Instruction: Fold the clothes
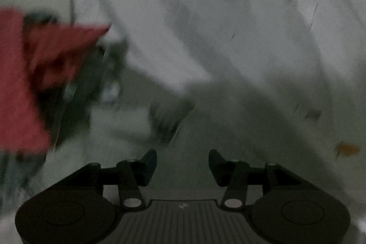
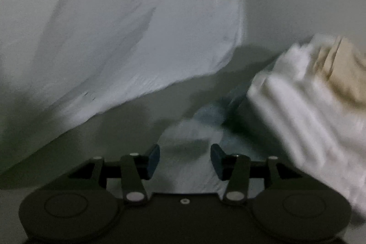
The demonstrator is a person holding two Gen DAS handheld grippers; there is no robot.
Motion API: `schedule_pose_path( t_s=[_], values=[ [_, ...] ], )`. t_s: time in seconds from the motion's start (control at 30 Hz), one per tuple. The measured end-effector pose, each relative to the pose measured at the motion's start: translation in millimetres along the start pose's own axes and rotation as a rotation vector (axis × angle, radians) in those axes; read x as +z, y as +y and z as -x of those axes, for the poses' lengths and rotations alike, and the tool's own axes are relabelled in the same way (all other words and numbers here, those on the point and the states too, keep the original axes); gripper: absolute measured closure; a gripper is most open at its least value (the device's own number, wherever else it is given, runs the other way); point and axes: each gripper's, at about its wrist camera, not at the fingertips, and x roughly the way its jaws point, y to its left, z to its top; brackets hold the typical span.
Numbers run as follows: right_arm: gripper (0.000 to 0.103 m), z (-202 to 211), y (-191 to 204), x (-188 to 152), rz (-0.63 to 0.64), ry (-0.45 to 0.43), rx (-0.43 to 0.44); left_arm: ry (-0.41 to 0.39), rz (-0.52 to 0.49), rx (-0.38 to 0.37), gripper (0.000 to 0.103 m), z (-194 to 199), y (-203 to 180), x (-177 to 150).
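Observation:
A white garment with small orange carrot prints (image 2: 128,33) lies spread on a pale surface, its edge running down to the left. The left wrist view shows the same white garment (image 1: 240,26), blurred. My left gripper (image 1: 182,164) is open just above the cloth, with nothing between its fingers. My right gripper (image 2: 184,159) is open too, over a crumpled bit of white cloth (image 2: 194,138) that lies below the gap; the pads do not press on it.
A stack of folded white and beige clothes (image 2: 315,93) lies at the right. At the left are a red garment (image 1: 20,74) and a dark blurred object (image 1: 91,74). A bluish patch (image 2: 212,113) lies beside the stack.

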Motion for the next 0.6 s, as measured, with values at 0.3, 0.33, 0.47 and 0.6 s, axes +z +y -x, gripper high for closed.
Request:
schedule_pose_path(
  t_s=[0.3, 0.33, 0.47, 0.6],
  values=[
    [0.053, -4, 21, -24, -0.052, 0.097, 0.063, 0.079, 0.168, -0.055, 0.042, -30, 23, -52],
    [0.053, -5, 22, -23, -0.05, 0.099, 0.061, 0.066, 0.148, -0.07, 0.044, -33, 19, -51],
    [0.053, -2, 21, -23, -0.062, 0.104, 0.045, 0.025, 0.065, -0.09, 0.101, -36, 6, -47],
    [0.053, 4, 15, -25, -0.076, 0.096, 0.027, 0.029, 0.059, -0.021, 0.102, -23, 13, -47]
  ],
)
